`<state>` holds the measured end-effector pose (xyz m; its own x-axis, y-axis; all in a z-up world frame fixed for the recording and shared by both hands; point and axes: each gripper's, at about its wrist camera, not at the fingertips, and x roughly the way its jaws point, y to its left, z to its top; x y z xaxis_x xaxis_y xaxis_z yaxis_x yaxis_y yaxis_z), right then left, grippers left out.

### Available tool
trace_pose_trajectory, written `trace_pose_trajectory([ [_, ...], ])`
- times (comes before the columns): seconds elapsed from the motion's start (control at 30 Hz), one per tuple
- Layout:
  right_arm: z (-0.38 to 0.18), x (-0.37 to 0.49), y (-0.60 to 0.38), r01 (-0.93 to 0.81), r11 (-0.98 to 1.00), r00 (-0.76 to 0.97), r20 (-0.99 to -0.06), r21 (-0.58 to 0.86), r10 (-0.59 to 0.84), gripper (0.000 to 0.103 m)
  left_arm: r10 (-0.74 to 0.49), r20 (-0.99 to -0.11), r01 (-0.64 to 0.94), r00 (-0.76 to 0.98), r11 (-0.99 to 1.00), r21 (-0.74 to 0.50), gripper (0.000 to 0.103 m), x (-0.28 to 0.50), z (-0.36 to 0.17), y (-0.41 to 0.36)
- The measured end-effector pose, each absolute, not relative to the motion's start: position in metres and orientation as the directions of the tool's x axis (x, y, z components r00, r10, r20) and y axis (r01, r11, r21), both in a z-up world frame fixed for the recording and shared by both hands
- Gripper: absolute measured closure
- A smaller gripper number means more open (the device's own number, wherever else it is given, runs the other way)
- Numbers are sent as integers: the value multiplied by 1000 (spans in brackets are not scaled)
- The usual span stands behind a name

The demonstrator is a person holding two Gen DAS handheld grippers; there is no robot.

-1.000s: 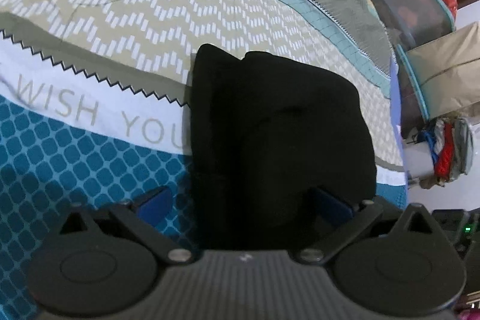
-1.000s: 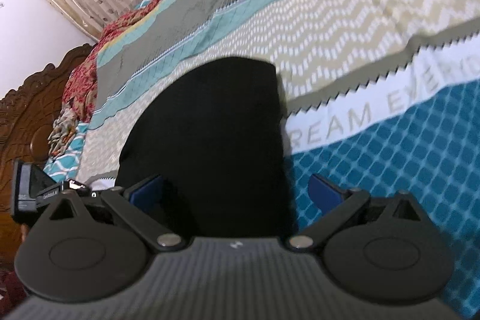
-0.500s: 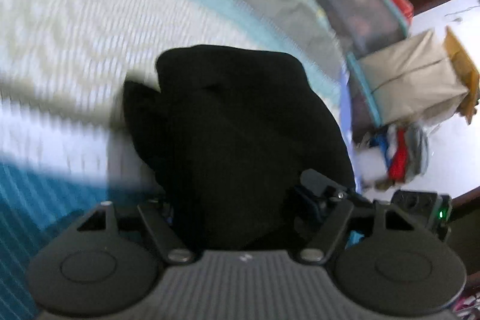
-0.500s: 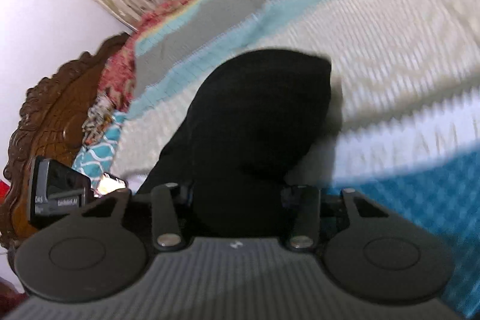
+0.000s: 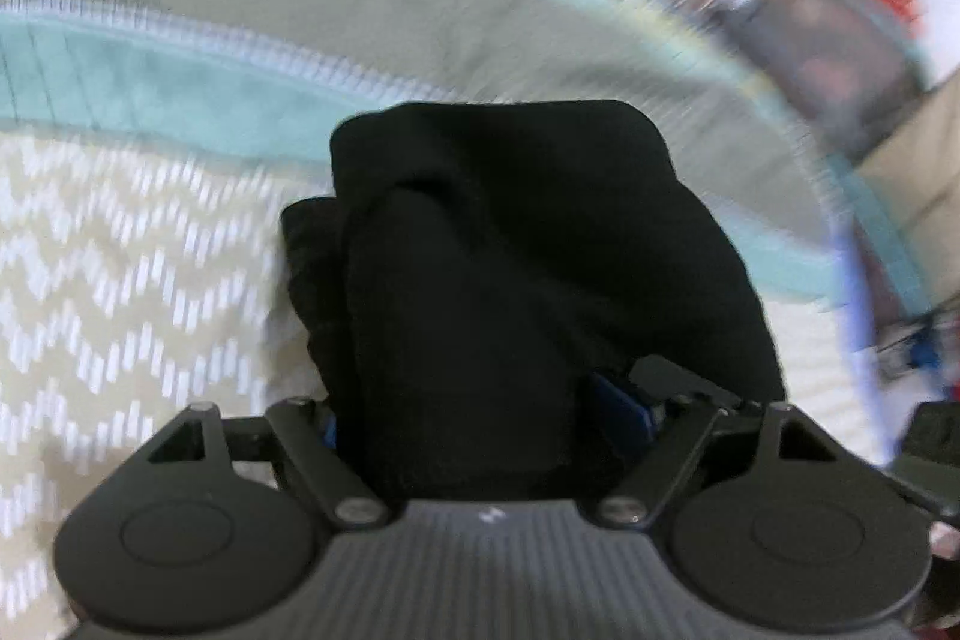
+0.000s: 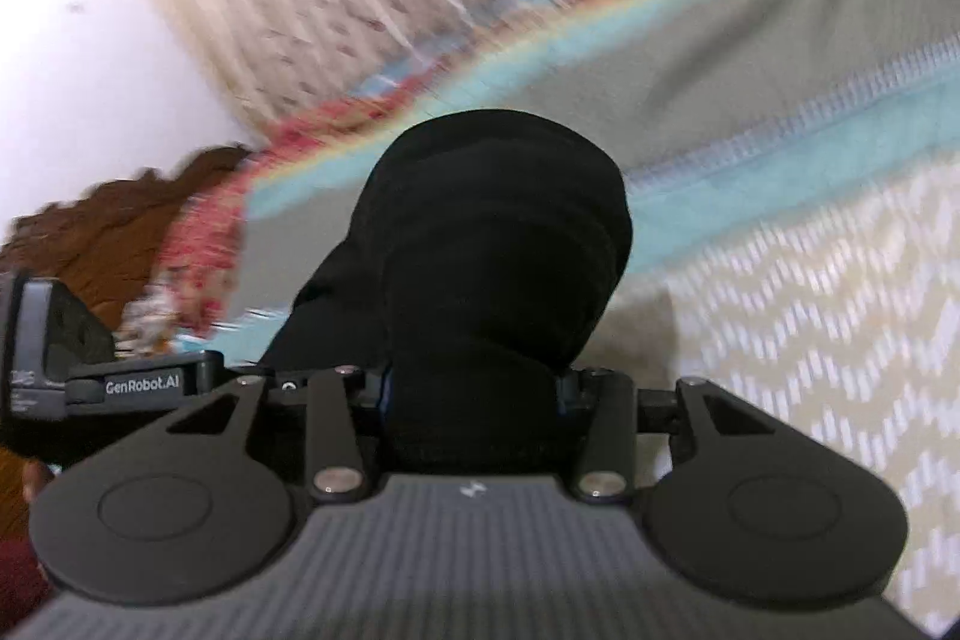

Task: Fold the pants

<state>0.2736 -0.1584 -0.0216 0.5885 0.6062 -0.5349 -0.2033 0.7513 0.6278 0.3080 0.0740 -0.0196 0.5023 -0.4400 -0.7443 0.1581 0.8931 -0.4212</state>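
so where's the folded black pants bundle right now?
The folded black fabric pants bundle is centre frame in both wrist views, between the jaws of the left gripper and right gripper, over the chevron-patterned bedspread.

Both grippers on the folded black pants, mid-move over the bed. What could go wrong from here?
1. The left gripper is opening with the pants between its jaws; that side may drop.
2. Then only the right gripper pinches the bundle, which may unfold.
3. A loose layer hanging at the left could snag the bedspread.
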Motion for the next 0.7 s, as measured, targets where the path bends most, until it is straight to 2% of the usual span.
trace_pose_trajectory([
  [0.03, -38, 279, -157, -159, 774, 569, -584, 612, 579, 53, -398, -771, 140, 497, 914, -382, 8, 313, -33, 69],
  [0.07, -51, 283, -156, -122, 790, 551, -621, 601, 557, 49, -376, -779, 131, 503, 923, -361, 5, 315, -41, 65],
  [0.1, -58, 283, -160, -96, 779, 555, -617, 619, 559, 46, -373, -770, 126, 518, 924, -362, 2, 314, -42, 63],
  [0.17, -54, 284, -165, -83, 768, 552, -612, 635, 566, 44, -358, -770, 105, 528, 927, -359, 2, 309, -38, 61],
  [0.27, -34, 273, -167, -81, 799, 581, -623, 596, 524, 35, -322, -775, 63, 543, 937, -345, 5, 288, -22, 63],
  [0.4, -10, 228, -183, -34, 843, 664, -618, 537, 420, 18, -213, -783, 16, 584, 968, -252, 4, 242, 4, 66],
  [0.57, -3, 163, -196, 1, 868, 648, -662, 497, 378, 17, -105, -796, 27, 596, 993, -111, 3, 173, 20, 56],
  [0.7, 4, 115, -198, -13, 888, 617, -695, 460, 369, 13, -70, -793, 53, 606, 997, -47, 0, 113, 32, 44],
])
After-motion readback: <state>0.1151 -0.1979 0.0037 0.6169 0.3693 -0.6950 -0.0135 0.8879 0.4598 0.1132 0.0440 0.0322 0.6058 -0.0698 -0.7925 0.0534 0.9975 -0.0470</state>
